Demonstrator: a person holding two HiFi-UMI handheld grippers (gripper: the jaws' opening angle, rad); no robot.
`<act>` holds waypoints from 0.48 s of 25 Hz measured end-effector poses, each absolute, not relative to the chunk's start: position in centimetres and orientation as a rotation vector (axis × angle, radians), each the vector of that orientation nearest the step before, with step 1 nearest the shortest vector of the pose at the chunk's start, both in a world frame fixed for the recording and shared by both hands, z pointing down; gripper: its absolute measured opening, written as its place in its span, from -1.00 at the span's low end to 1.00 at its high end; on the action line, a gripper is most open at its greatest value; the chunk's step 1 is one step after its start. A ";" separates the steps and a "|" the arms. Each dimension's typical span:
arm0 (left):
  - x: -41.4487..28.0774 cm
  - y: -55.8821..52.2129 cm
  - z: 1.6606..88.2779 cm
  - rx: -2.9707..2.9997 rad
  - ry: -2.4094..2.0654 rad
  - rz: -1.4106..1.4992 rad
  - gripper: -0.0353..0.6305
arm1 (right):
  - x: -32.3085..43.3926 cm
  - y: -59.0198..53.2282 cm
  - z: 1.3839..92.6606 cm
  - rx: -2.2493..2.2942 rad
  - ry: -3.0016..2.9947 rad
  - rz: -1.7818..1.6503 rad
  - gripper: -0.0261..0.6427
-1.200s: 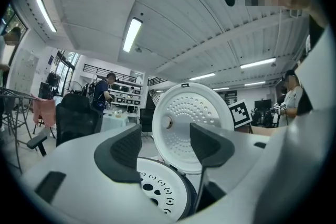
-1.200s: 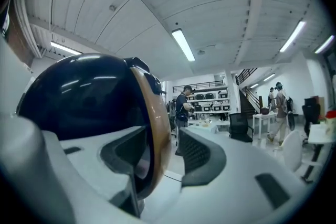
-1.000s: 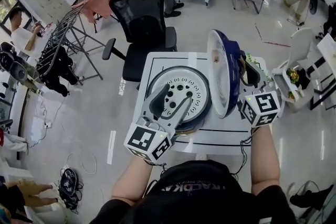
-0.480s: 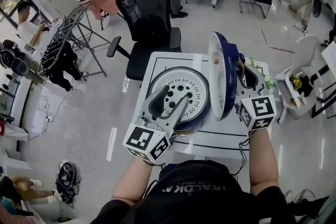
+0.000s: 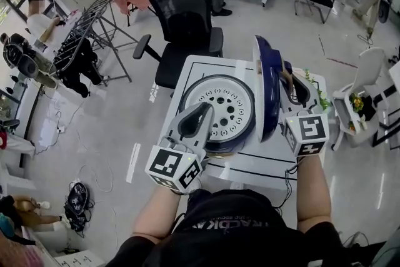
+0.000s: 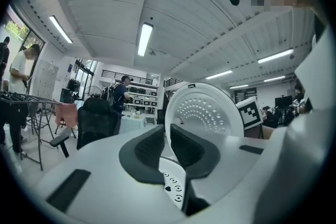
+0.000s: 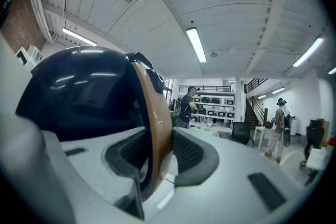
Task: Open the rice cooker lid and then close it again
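The small white table under both grippers leaves little margin. If we push the lid sideways instead of swinging it on its hinge, the rice cooker could skid toward an edge.

The cooker body sits directly ahead of the left gripper and just left of the right gripper. Nothing visibly braces it, so a hard pull could rock it.

The navy lid stands fully open and upright, pressed against the left side of the right gripper. It is heavy enough to drop on its own once it tips past vertical, and it would then slam shut.

The perforated white plate lies just beneath the left gripper's tips. Those tips sit squarely in the lid's closing path, so the lid would land on them unless we pull back first.

The left jaws have just been closing and are now drawn nearly together. From this low angle we cannot tell whether they pinch anything.

The right jaws have just been closing too, and now clamp the lid's tan handle. That band is smooth and curved, so a loose bite could let it slip out mid-swing.
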State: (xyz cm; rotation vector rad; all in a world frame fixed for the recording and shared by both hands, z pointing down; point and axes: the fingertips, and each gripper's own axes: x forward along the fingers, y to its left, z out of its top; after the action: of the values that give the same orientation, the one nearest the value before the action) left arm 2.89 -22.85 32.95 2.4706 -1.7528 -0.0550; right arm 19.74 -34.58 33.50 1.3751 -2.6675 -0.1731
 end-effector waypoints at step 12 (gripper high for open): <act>-1.9 -22.1 31.6 2.490 -1.733 -0.123 -0.88 | 15.0 -33.3 32.7 1.379 -2.547 -0.337 -0.56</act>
State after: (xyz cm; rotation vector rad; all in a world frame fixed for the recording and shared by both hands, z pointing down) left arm -1.86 -22.06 31.56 2.4897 -1.7330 -0.1228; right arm 15.02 -33.28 32.67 1.3788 -2.5473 -0.3370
